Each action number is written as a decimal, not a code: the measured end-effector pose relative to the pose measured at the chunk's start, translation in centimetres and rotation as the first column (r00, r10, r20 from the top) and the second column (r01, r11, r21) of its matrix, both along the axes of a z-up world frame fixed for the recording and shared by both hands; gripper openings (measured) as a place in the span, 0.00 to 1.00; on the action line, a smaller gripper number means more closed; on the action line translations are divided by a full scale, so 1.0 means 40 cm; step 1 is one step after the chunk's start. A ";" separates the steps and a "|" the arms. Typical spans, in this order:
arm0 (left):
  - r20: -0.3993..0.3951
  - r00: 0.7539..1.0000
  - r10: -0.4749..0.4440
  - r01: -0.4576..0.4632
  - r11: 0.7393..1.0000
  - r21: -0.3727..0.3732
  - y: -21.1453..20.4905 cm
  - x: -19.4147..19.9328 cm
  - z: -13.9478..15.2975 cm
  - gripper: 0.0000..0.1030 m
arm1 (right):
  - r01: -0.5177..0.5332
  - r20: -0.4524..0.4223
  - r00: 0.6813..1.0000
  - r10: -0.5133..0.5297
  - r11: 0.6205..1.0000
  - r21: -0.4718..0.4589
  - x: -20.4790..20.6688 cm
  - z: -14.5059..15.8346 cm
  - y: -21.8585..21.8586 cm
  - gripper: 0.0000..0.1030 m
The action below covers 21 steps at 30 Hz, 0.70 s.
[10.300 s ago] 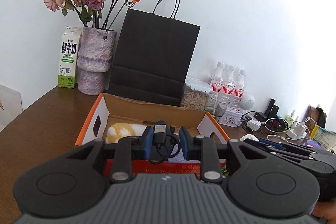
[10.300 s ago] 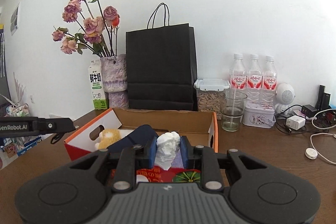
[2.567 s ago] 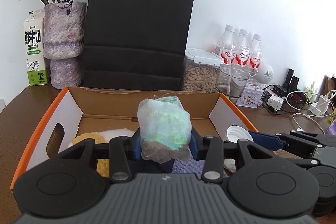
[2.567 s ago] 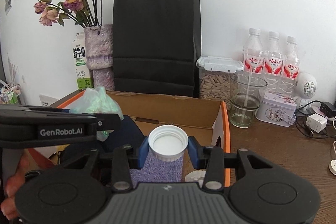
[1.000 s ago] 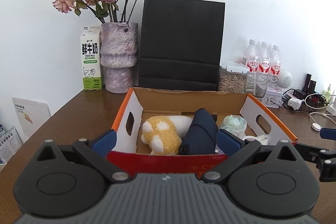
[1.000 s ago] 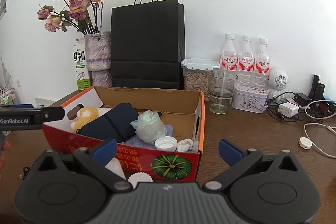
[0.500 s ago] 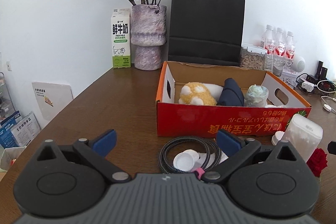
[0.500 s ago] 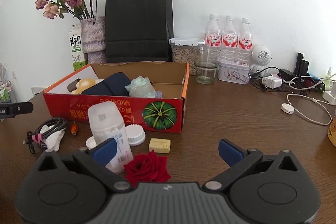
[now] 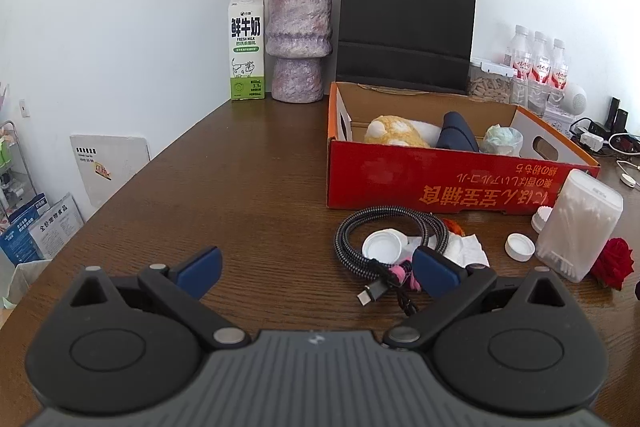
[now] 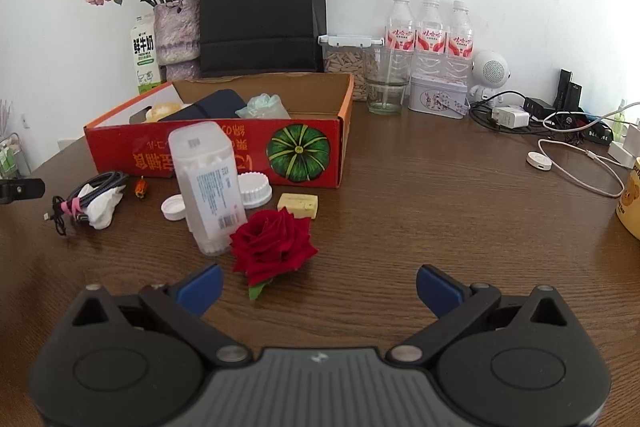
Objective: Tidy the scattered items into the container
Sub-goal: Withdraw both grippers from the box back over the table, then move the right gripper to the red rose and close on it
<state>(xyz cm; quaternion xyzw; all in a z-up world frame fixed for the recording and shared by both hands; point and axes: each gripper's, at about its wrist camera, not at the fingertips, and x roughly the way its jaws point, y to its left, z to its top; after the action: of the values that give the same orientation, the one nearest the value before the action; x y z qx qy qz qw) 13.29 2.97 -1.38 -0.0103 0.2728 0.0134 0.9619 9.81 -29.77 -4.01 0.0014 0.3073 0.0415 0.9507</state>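
Two round plastic caps (image 9: 382,247), braided coiled cable (image 9: 390,227), cardboard box (image 9: 440,179)

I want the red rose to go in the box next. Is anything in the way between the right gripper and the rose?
Nothing visible blocks it. The right gripper is open, and the red rose lies on bare table just ahead, nearer its left finger. The cotton swab box stands just behind the rose.

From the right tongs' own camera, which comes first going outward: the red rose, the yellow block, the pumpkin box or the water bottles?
1. Red rose, just ahead of the right tongs, slightly left.
2. Yellow block, behind the rose.
3. Pumpkin box, left of centre.
4. Water bottles, by the back wall.
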 end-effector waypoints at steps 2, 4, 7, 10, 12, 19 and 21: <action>-0.010 1.000 -0.003 0.003 1.000 -0.002 0.003 -0.004 -0.009 1.00 | -0.006 -0.013 1.000 0.006 1.000 0.003 0.001 -0.006 0.001 1.00; -0.020 1.000 -0.007 0.006 1.000 -0.008 0.005 -0.004 -0.018 1.00 | -0.013 -0.023 1.000 0.013 1.000 -0.004 0.006 -0.013 0.007 1.00; -0.027 1.000 -0.008 0.008 1.000 -0.017 0.005 -0.002 -0.024 1.00 | -0.014 -0.024 1.000 0.013 1.000 -0.011 0.025 -0.017 0.021 1.00; -0.030 0.999 -0.016 0.015 1.000 -0.019 0.001 0.001 -0.027 1.00 | -0.015 -0.020 1.000 0.014 1.000 -0.028 0.053 -0.020 0.042 0.99; -0.032 0.999 -0.025 0.024 1.000 -0.019 -0.004 0.004 -0.029 1.00 | -0.024 -0.022 0.999 0.023 0.998 -0.051 0.073 -0.025 0.062 0.96; -0.043 0.997 -0.058 0.057 0.998 -0.020 -0.026 0.011 -0.036 1.00 | -0.033 -0.014 0.999 0.032 0.995 -0.096 0.120 -0.033 0.111 0.67; -0.043 0.997 -0.069 0.068 0.997 -0.021 -0.032 0.016 -0.037 1.00 | -0.033 -0.008 0.999 0.033 0.996 -0.083 0.118 -0.031 0.107 0.46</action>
<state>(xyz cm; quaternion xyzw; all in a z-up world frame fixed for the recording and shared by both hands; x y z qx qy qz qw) 13.94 1.70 -2.86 -0.0101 0.2941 -0.0220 0.9555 14.52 -25.48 -5.26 -0.0428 0.3117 0.0445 0.9482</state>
